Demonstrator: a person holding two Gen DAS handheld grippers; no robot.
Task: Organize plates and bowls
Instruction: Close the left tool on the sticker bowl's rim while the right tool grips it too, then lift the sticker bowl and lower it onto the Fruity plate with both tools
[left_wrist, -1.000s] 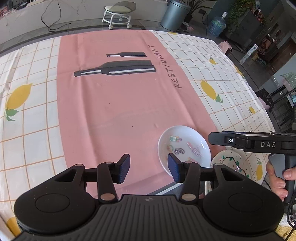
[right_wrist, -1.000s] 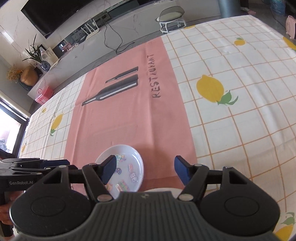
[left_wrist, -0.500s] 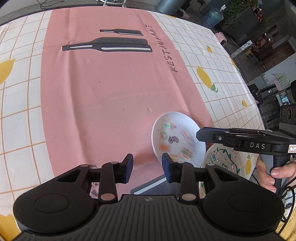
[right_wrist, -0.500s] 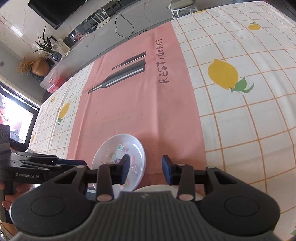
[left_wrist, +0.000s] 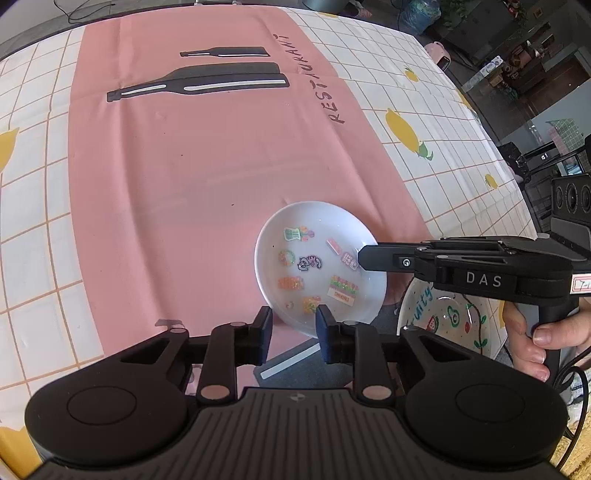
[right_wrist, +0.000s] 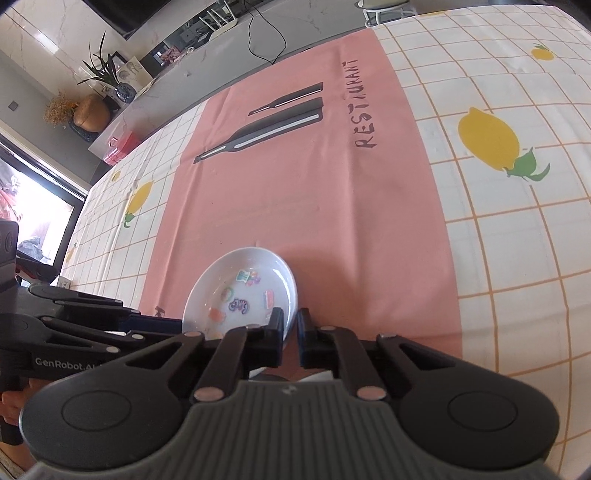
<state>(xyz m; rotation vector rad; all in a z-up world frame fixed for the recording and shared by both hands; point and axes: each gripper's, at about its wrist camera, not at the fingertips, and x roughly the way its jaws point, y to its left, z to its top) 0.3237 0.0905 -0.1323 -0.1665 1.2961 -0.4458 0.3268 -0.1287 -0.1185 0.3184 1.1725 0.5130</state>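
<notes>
I count two dishes: one white sticker plate (left_wrist: 320, 266) and one painted fruit bowl (left_wrist: 448, 321). I see two grippers, left (left_wrist: 294, 325) and right (right_wrist: 290, 325). One tablecloth (left_wrist: 184, 184) carries two printed bottles.

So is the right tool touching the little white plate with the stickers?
Touching. The right wrist view shows the right tool shut on the near rim of the white plate, with no gap at the pads.

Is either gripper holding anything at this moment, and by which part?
The right gripper is shut on the rim of the white sticker plate, at its right edge. The left gripper has been closing but grips nothing yet.
</notes>
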